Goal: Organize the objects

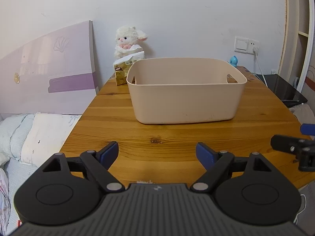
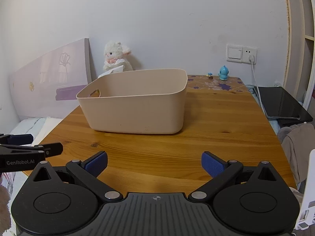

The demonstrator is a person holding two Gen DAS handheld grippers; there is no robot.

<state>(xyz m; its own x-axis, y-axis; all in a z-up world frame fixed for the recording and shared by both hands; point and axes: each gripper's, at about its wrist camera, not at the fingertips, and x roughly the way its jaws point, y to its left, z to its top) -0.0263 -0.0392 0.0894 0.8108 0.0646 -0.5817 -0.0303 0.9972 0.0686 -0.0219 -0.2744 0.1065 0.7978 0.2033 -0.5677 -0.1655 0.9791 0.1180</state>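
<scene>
Two grippers hover before us over the near edge of a wooden table [image 1: 118, 118]: our left gripper [image 1: 157, 153] and right gripper [image 2: 154, 162], both spread wide, grasping nothing. Farther back sits a beige bin [image 1: 185, 100], with a plush lamb [image 1: 129, 40] against the far wall.

The only clearly legible text is "GenRobot.AI", printed in pale letters on the black plastic body of the left tongs [image 2: 25, 155], seen at the left edge of the right wrist view. The crumpled gold foil packet [image 1: 121, 72] behind the beige plastic bin carries characters too small to read.
</scene>
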